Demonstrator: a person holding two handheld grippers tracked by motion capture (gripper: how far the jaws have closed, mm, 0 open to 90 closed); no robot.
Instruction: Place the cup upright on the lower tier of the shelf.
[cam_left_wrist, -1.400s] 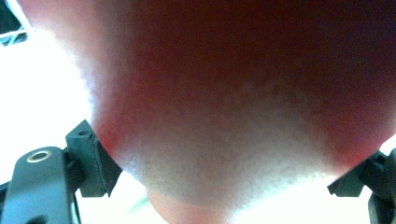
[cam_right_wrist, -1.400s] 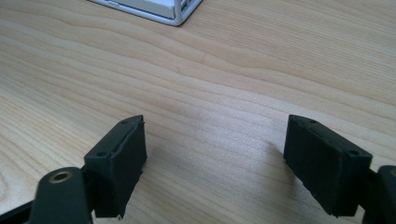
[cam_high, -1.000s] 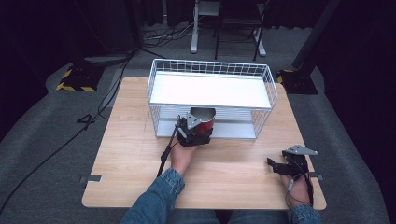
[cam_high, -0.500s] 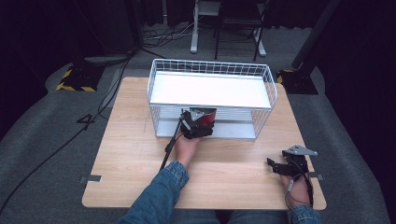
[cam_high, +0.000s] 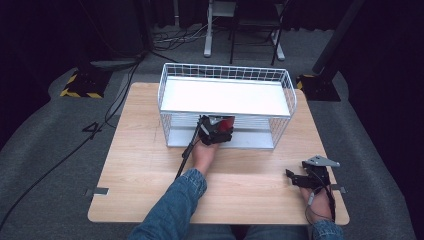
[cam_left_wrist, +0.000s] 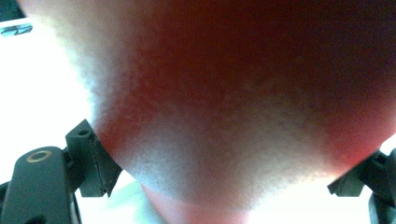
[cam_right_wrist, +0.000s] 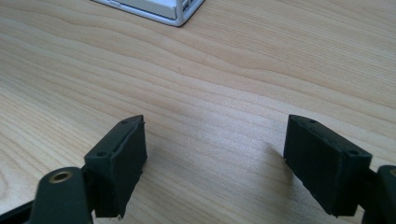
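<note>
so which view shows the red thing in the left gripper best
The left gripper view: the red thing sits blurred and close between the jaws. The high view shows a red patch at the left gripper by the wire rack.

left hand-held gripper (cam_high: 216, 129) with red object (cam_left_wrist: 243, 102), deeper into wire rack (cam_high: 227, 75)

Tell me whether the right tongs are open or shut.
Open: the right tongs rest with their jaws spread wide, and between them there is bare wooden table, nothing gripped.
</note>
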